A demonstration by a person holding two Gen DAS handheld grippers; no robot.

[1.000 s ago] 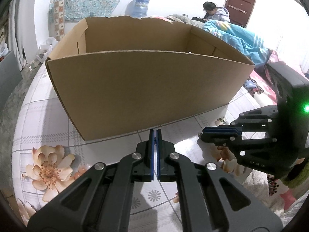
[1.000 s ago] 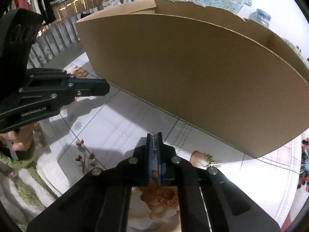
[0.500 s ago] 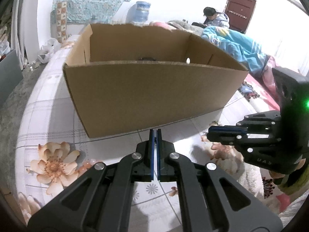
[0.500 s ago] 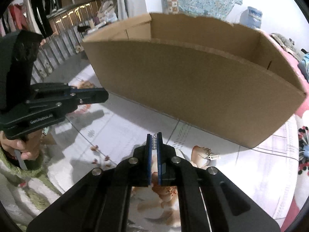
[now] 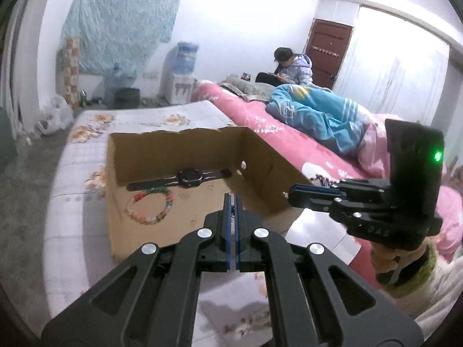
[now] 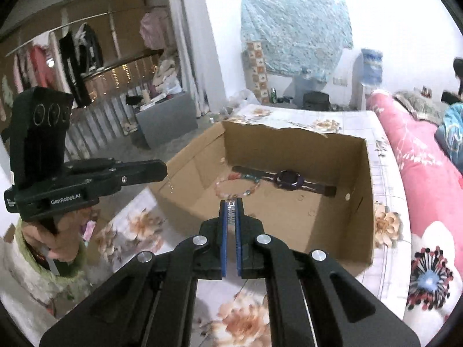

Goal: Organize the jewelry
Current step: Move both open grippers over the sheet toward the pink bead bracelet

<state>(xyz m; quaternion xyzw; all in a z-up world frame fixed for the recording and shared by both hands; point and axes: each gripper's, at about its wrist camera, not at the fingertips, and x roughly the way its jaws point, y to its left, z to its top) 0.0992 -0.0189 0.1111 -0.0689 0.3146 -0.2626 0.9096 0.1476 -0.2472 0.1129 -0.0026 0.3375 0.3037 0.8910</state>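
Note:
An open cardboard box stands on the flower-patterned table. Inside it lie a dark purple watch and a coloured bead bracelet, also seen as the watch and the bracelet in the right wrist view. My left gripper is shut above the box's near wall. A thin pale earring dangles from its tip. My right gripper is shut on a silver studded piece over the near rim of the box.
A pink-covered bed with a blue quilt runs along the table's right side, with a person sitting at its far end. A water dispenser is by the back wall. A clothes rail and a grey cabinet are on the left.
Both grippers have risen from table height beside the box to above its rim, so the box's inside, with the watch and the bracelet, now shows. Both stay shut.

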